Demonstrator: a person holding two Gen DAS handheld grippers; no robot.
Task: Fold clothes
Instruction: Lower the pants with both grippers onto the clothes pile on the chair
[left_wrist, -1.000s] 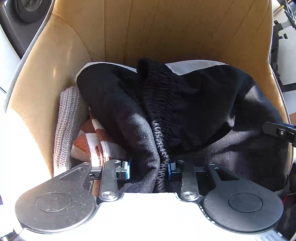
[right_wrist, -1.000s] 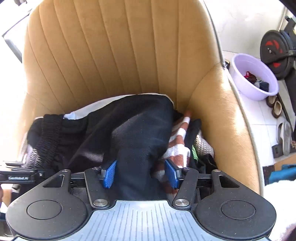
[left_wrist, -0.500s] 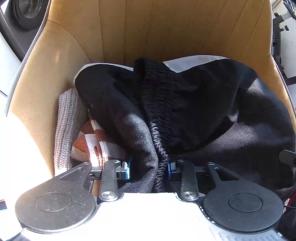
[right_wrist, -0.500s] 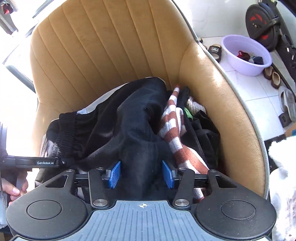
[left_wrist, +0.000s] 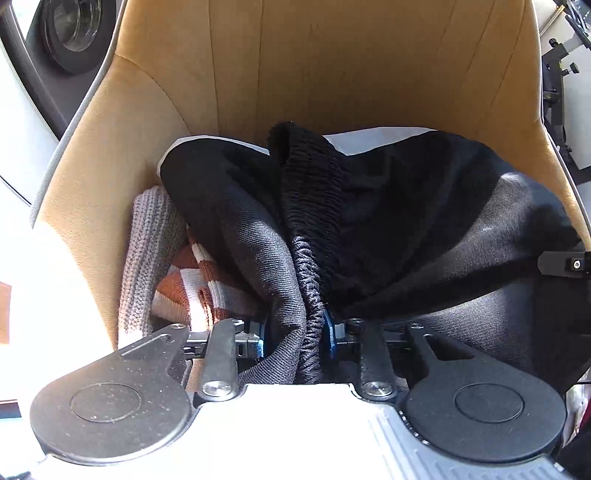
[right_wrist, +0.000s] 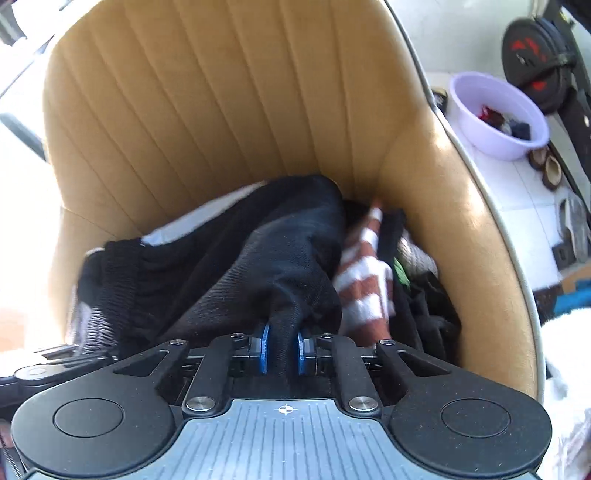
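Note:
A black garment (left_wrist: 424, 236) with a gathered elastic waistband (left_wrist: 310, 206) lies heaped on a tan chair seat. My left gripper (left_wrist: 295, 336) is shut on a bunch of its waistband and grey-looking cloth. In the right wrist view the same black garment (right_wrist: 258, 266) spreads across the seat. My right gripper (right_wrist: 282, 347) is closing, and its blue pads (right_wrist: 264, 347) pinch a fold of the black cloth. Part of the right gripper (left_wrist: 565, 263) shows at the left view's right edge.
A tan padded chair (right_wrist: 221, 110) cups the pile. Under the black garment lie an orange-and-white striped knit (right_wrist: 364, 280), a grey knit (left_wrist: 147, 251) and other dark clothes. A lilac basin (right_wrist: 495, 114), slippers and a weight plate (right_wrist: 535, 51) are on the floor to the right.
My right gripper's jaws have come together from wide apart onto a fold of the black cloth. The left gripper has kept its grip and barely shifted.

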